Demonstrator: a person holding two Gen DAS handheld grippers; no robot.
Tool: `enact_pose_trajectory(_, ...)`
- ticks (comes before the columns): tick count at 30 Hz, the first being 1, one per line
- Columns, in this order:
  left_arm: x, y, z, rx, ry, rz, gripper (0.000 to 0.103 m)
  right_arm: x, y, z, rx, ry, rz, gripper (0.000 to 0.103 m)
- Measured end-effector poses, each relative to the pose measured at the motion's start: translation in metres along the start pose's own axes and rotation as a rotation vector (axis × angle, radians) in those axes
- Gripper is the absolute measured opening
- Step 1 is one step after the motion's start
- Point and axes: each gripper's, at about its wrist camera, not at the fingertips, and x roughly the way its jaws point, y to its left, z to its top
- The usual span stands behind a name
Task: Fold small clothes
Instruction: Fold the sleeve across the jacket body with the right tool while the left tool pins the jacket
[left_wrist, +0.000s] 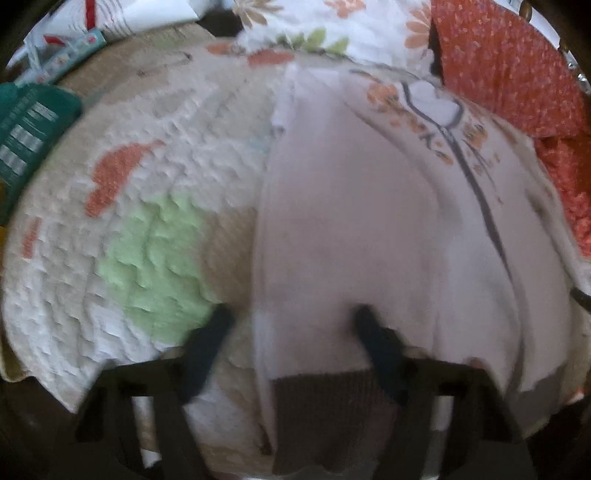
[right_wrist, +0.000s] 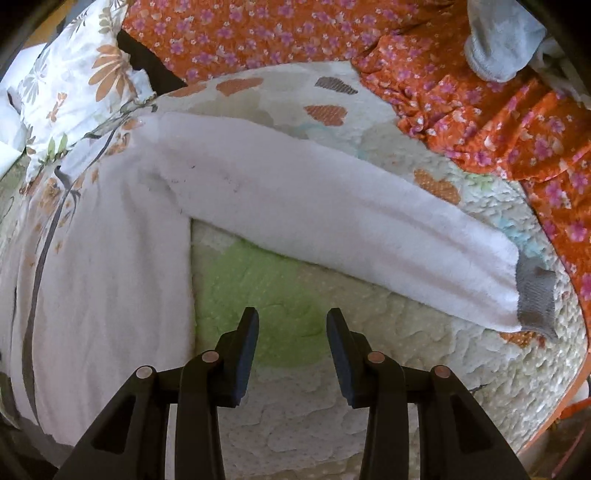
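Jacket, white fleece with a grey zip line and orange flower print near its collar, lies flat on the quilt under both my tools. Through the right wrist view I see its body to the left of my right gripper, and one sleeve stretching from beyond the fingers out to the right, ending in a grey cuff well right of them. My right fingers stand apart with nothing between them, hovering over a green patch of the quilt just beside the jacket's edge; I cannot tell if they touch the quilt.

Through the left wrist view, which is blurred, my left gripper is spread wide. Its right finger sits over the jacket, while the left one is over the quilt by the green patch. A dark ribbed hem lies between the fingers, close to the camera. I cannot tell whether the fingers touch the fabric.

Beyond the jacket, an orange flowered cloth lies bunched ahead and to the right, and a white flower-print pillow ahead to the left. A grey sock rests on the orange cloth, far ahead on the right. A green box sits far left in the left view.
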Motion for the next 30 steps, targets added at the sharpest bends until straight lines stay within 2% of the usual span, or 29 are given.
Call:
enact_pose_trajectory(1, -0.005, 0.003, 0.003, -0.013, -0.008, -0.016, 0.006, 0.0, 0.005, 0.004, 0.003, 0.004, -0.019, 0.041)
enact_pose_trajectory(4, -0.019, 0.022, 0.007, -0.121, -0.028, -0.065, 0.006, 0.001, -0.006, 0.001, 0.019, 0.008, -0.054, 0.041)
enact_pose_trajectory(6, -0.026, 0.038, 0.007, -0.178, -0.047, -0.045, 0.003, 0.002, -0.001, 0.003, 0.039, 0.007, -0.082, 0.041)
enact_pose_trajectory(8, -0.033, 0.059, 0.011, -0.232, -0.088, 0.065, 0.002, 0.001, 0.001, 0.003, 0.053, 0.005, -0.093, 0.041)
enact_pose_trajectory(11, -0.041, 0.098, 0.012, -0.348, -0.106, 0.173, 0.002, -0.001, 0.004, 0.004, 0.064, -0.001, -0.099, 0.041)
enact_pose_trajectory(16, -0.05, 0.143, 0.007, -0.482, -0.131, 0.353, 0.003, 0.0, 0.01, 0.002, 0.042, -0.001, -0.097, 0.041)
enact_pose_trajectory(20, -0.056, 0.167, 0.005, -0.579, -0.159, 0.453, 0.003, -0.001, 0.011, 0.001, 0.033, -0.008, -0.095, 0.041)
enact_pose_trajectory(22, -0.068, 0.178, -0.003, -0.631, -0.197, 0.451, 0.004, -0.002, 0.012, 0.002, 0.039, -0.012, -0.095, 0.041)
enact_pose_trajectory(24, -0.074, 0.176, -0.004, -0.646, -0.23, 0.394, 0.006, -0.002, 0.011, 0.001, 0.049, -0.014, -0.09, 0.041)
enact_pose_trajectory(25, -0.077, 0.171, -0.003, -0.627, -0.24, 0.353, 0.013, -0.002, 0.011, 0.001, 0.054, -0.013, -0.083, 0.041)
enact_pose_trajectory(26, -0.078, 0.163, -0.002, -0.598, -0.246, 0.311, 0.027, -0.003, 0.01, 0.001, 0.06, -0.013, -0.07, 0.041)
enact_pose_trajectory(28, -0.076, 0.142, 0.003, -0.534, -0.255, 0.216, 0.043, -0.003, 0.011, 0.002, 0.072, -0.008, -0.032, 0.041)
enact_pose_trajectory(30, -0.07, 0.113, 0.005, -0.433, -0.239, 0.144, 0.044, -0.004, 0.013, 0.0, 0.08, -0.005, 0.03, 0.041)
